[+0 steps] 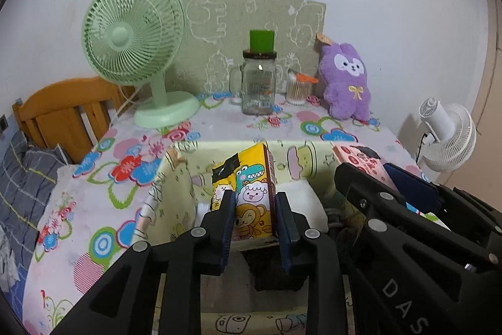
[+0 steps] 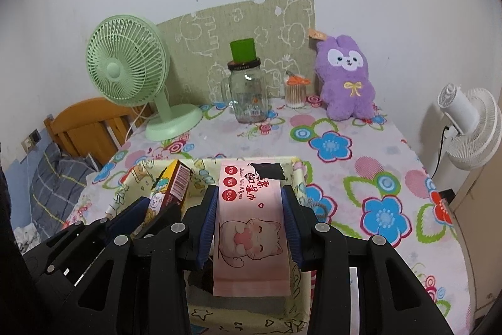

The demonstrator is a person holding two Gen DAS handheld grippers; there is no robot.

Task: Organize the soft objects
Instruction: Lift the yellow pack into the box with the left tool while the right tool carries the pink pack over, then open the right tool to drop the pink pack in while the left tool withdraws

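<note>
My left gripper (image 1: 254, 211) is shut on a yellow cartoon tissue pack (image 1: 249, 187) and holds it over the pale yellow fabric basket (image 1: 175, 178). My right gripper (image 2: 249, 211) is shut on a pink wet-wipes pack (image 2: 251, 228) with a cat drawing, also above the basket (image 2: 138, 178). The right gripper (image 1: 404, 193) shows at the right of the left wrist view. The left gripper (image 2: 157, 209) with the tissue pack (image 2: 171, 187) shows at the left of the right wrist view. A purple plush toy (image 1: 345, 80) stands at the table's far right against the wall.
A green desk fan (image 1: 135, 52), a glass jar with a green cup on top (image 1: 259, 80) and a cotton-swab pot (image 1: 298, 90) stand at the back of the flowered tablecloth (image 1: 103, 184). A white fan (image 2: 467, 124) stands off the right edge. A wooden bed headboard (image 1: 62, 112) is at left.
</note>
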